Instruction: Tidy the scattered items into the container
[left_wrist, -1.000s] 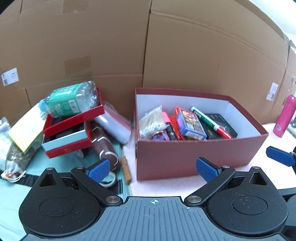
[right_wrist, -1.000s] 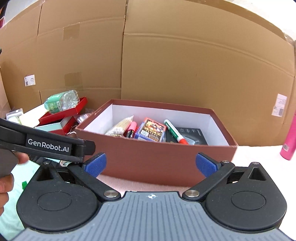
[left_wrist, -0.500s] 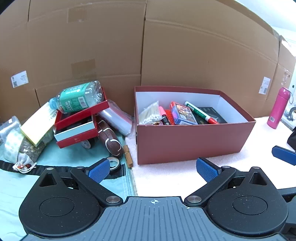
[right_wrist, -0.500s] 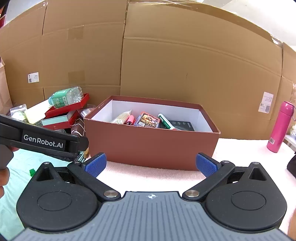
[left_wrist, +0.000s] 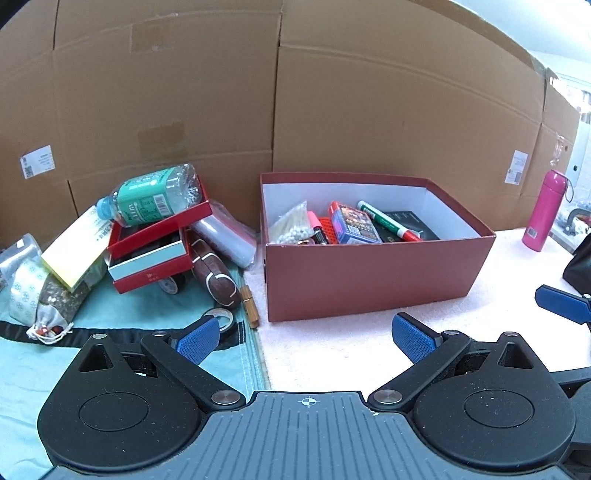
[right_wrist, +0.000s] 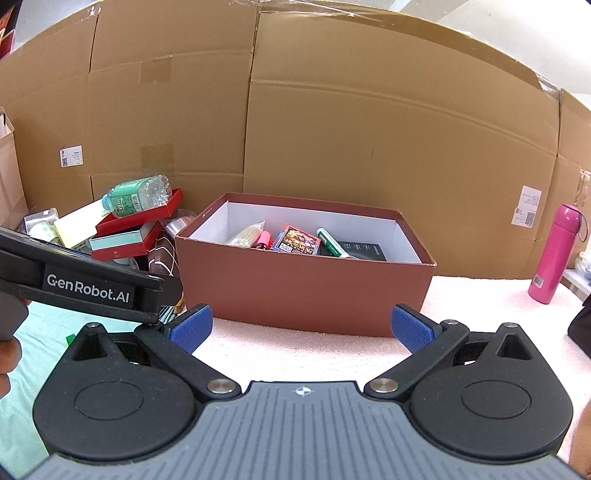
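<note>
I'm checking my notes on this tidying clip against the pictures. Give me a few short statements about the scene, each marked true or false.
1. Both grippers are open and hold nothing. True: the left gripper and the right gripper have their fingers wide apart with nothing between them.
2. The water bottle stands upright on the table. False: it lies on its side on top of the red gift box.
3. The brown box is empty. False: it already holds a marker, a card pack and other things.
4. The pink flask stands outside the brown box. True.
5. A tape roll lies on the teal cloth. True.
</note>
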